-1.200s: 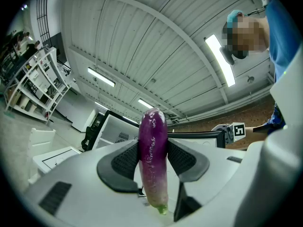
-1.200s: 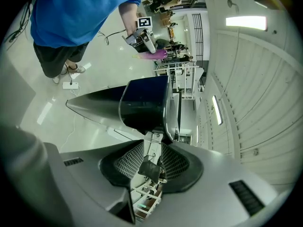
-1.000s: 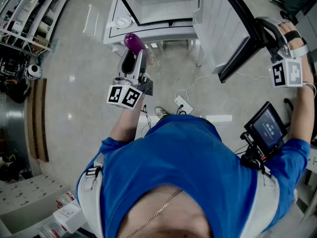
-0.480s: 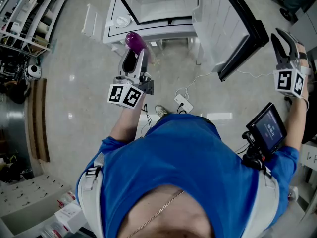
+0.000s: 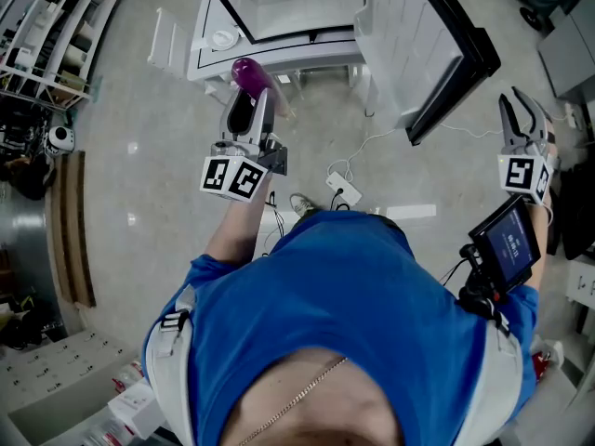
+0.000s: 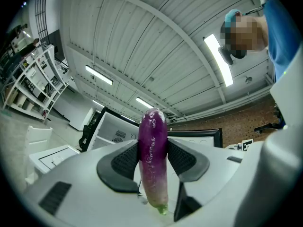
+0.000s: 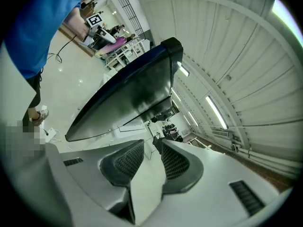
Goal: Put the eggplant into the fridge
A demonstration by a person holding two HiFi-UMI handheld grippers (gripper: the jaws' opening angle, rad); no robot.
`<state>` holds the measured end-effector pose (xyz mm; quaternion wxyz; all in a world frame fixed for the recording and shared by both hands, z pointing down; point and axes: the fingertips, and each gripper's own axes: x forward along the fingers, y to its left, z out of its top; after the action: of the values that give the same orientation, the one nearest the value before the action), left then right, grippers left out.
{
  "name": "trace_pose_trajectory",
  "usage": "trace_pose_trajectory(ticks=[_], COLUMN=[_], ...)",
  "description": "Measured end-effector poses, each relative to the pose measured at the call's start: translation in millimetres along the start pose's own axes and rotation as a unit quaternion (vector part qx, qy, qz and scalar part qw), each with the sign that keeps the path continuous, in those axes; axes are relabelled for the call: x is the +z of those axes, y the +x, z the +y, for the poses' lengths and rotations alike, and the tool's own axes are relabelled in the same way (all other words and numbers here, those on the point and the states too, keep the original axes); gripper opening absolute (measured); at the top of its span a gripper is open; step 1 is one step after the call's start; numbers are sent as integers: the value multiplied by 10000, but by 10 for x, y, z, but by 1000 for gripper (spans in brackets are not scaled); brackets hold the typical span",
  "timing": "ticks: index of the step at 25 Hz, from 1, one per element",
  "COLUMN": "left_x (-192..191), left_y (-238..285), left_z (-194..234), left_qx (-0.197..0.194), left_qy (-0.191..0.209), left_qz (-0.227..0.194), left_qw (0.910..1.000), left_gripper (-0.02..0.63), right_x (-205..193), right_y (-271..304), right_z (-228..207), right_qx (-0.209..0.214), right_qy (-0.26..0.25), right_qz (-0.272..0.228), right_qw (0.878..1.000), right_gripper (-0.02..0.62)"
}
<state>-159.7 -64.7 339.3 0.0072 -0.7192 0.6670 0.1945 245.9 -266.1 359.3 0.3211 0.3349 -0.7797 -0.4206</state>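
A purple eggplant sticks out between the jaws of my left gripper, which is shut on it and held in front of the open white fridge. In the left gripper view the eggplant stands upright between the two pads. The fridge door, white inside with a black edge, swings out to the right. My right gripper hangs to the right of that door, apart from it, open with nothing between its pads. In the right gripper view the door fills the view above the open jaws.
A power strip with a white cable lies on the floor between the person and the fridge. Metal shelving stands at the far left. A small screen is mounted by the person's right side. A white panel leans left of the fridge.
My right gripper has come away from the fridge door's outer edge, dropped toward the right and rolled. The left gripper and eggplant have stayed put.
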Motion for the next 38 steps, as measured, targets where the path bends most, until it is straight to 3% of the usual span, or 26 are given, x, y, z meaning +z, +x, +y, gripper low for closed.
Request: trace_pose_trajectory(ticks=[16,19,27,38], left_x=[-147,-158,-165,-15], left_y=[21,62,174,204], left_z=[-42,13,312,945], left_qx=[-76,-158,-283,-419], left_qy=[-236,-259,-224,-78], left_qz=[117,149,212,381], left_qw=[9996,9994,9991,9984], left_gripper=[198,198,198,198], right_x=[426,566,1240,2362], right_y=[-393,-446,-237,288], right_z=[819,999,1505,1748], right_qx=[500,622,944,1009], right_qy=[1274,1486,1908,2065], right_qz=[-544,-653,-1022,-1502], right_qw=[9891,9848,9717,9616], right_gripper=[110,51,40,5])
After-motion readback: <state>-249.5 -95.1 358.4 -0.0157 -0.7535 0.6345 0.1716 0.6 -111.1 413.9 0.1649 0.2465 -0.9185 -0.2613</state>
